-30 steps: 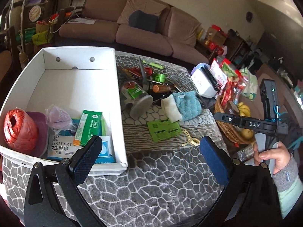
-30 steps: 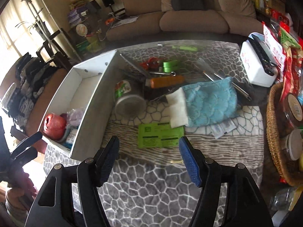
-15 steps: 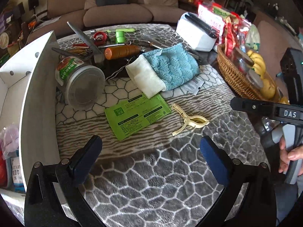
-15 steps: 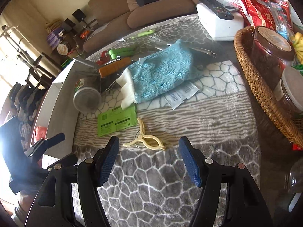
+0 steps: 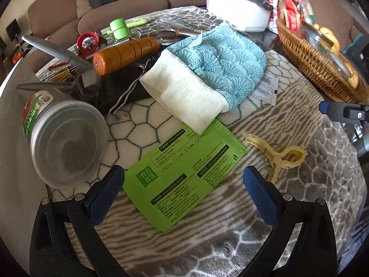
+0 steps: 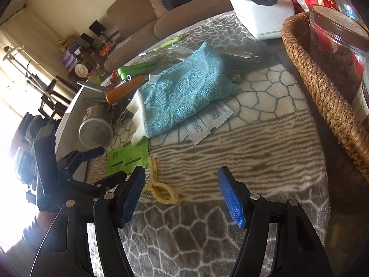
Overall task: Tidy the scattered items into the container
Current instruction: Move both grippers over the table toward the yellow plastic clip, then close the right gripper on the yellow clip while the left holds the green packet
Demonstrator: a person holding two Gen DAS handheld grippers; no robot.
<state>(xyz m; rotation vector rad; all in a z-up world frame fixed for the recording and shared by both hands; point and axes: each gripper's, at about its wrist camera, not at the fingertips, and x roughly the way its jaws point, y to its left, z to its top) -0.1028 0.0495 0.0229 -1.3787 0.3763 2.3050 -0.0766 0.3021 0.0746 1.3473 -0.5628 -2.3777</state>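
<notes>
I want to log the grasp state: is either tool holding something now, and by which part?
Nothing is held. The left tool is open above the green packet; the right tool is open near the yellow clip.

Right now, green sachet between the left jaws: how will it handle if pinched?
The green sachet looks flat and thin, so probably floppy and light. It lies flush on the patterned blanket, so an edge may be hard to catch. Its glossy film could slip.
</notes>
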